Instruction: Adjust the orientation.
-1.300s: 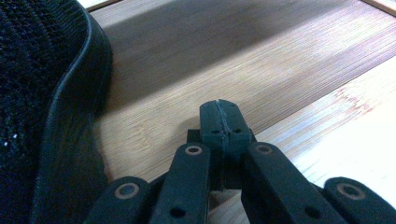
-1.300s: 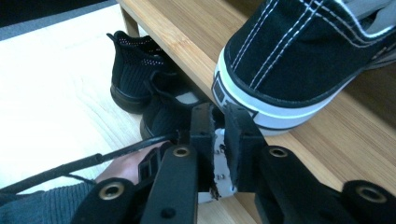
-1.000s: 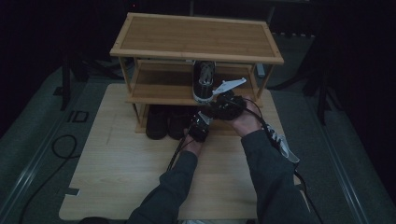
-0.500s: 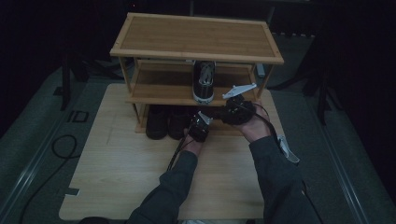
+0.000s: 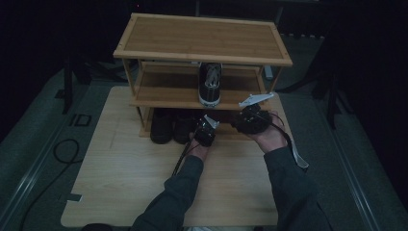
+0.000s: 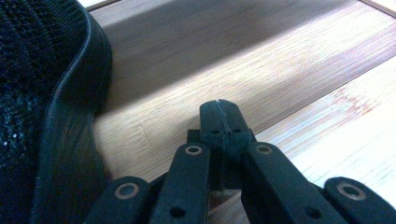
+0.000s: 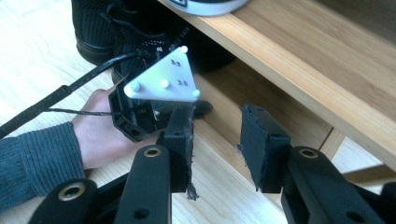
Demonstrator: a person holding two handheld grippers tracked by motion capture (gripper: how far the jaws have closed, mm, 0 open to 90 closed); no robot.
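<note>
A three-level wooden shoe rack (image 5: 202, 36) stands on the table. One dark shoe with a white sole (image 5: 210, 85) sits on its middle shelf. Two black shoes (image 5: 171, 127) fill the left of the bottom level. My left gripper (image 5: 206, 127) rests low at the bottom shelf, jaws shut on nothing (image 6: 219, 112), just right of a black mesh shoe (image 6: 42, 93). My right gripper (image 5: 243, 119) hovers in front of the rack's right side. Its jaws (image 7: 217, 140) have just been opening and stand apart with nothing between them, facing the left gripper's grey plate (image 7: 163, 81).
The middle shelf's front edge (image 7: 299, 79) runs close above the right gripper. A wooden table board (image 5: 125, 178) spreads in front of the rack. Black cables trail from the grippers (image 5: 180, 159), and another cable (image 5: 62, 149) loops on the grey floor at the left.
My right gripper has drawn away from the shoe on the middle shelf, moving right and slightly down toward me. The left gripper has stayed put.
</note>
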